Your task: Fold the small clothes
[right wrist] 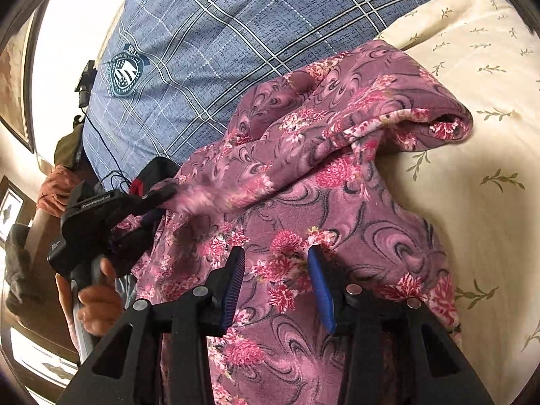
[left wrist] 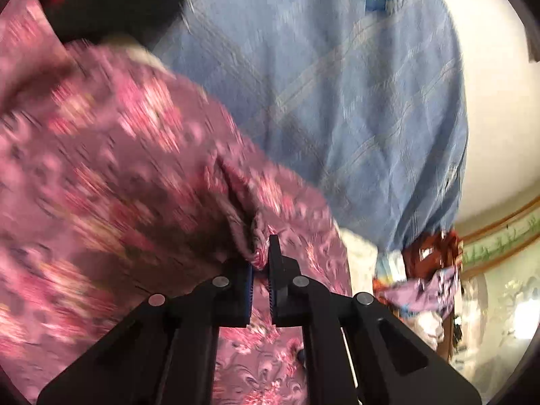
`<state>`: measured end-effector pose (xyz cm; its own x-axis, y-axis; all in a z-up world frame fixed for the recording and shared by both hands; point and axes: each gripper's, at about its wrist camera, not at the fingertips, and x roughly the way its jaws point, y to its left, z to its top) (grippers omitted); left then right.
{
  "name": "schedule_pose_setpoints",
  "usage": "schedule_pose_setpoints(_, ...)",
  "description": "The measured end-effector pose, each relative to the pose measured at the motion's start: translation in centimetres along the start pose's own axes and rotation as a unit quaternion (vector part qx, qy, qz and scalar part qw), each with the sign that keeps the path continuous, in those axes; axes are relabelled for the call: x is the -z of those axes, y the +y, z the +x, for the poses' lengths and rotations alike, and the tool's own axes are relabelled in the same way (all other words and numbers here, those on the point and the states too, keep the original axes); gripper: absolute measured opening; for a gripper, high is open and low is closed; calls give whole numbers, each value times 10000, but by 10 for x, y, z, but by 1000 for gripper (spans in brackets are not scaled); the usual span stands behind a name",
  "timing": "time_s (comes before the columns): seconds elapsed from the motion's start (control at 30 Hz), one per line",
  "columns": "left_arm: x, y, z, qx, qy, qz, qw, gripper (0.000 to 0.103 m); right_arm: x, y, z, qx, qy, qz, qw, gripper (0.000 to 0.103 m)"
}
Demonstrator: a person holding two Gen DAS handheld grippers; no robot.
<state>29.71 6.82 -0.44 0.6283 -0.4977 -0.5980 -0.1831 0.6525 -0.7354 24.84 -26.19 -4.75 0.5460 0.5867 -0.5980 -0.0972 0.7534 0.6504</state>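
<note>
Your left gripper (left wrist: 261, 263) has its fingers clamped on a thin pinch of the pink floral garment (right wrist: 303, 175) bunched on the cream bed sheet (right wrist: 479, 175), your right gripper (right wrist: 276, 287) poised open above it; tugging could slip that small bite free.

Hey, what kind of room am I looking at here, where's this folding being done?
Most likely a bedroom at home. The pink floral garment lies on a cream sheet with a leaf print, apparently a bed. Framed pictures hang on the wall, and more clothes are heaped nearby.
</note>
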Motion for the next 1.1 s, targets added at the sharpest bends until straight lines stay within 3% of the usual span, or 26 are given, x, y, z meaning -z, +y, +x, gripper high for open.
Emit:
schedule_pose_setpoints(0.13,-14,16,-36,-232,-479,-62,9986,5,-2,-6,-9,-214,0,333,9992,48)
schedule_pose_setpoints(0.33,-21,55,-58,-422,-672,-330,9963,5,-8,-3,-9,-768,-75,834,9935,55)
schedule_pose_setpoints(0.5,-20,75,-75,-458,-877,-474,9940,5,-14,1,3,-827,-177,1066,9907,55)
schedule_pose_setpoints(0.63,-18,82,-85,-446,-977,-540,9928,5,-23,-8,13,-854,-389,1583,9829,56)
schedule_pose_setpoints(0.77,-15,88,-88,-493,-976,-574,9923,5,-29,-25,19,-976,-700,2303,9657,56)
schedule_pose_setpoints(0.8,-15,90,-88,-501,-967,-600,9922,5,-29,-29,19,-966,-804,2482,9605,54)
schedule_pose_setpoints(0.87,-16,93,-88,-481,-931,-664,9923,5,-28,-39,15,-920,-1011,2818,9497,38)
schedule_pose_setpoints(0.9,-16,93,-87,-440,-904,-667,9927,5,-31,-41,11,-871,-1038,2832,9495,5)
schedule_pose_setpoints(1.0,-9,86,-75,-603,-738,-364,9948,6,-40,-33,-23,-637,-1501,2136,9632,5)
schedule_pose_setpoints(1.1,-1,86,-47,-1104,-482,-171,9926,6,-39,-39,-24,-187,-1296,1811,9747,5)
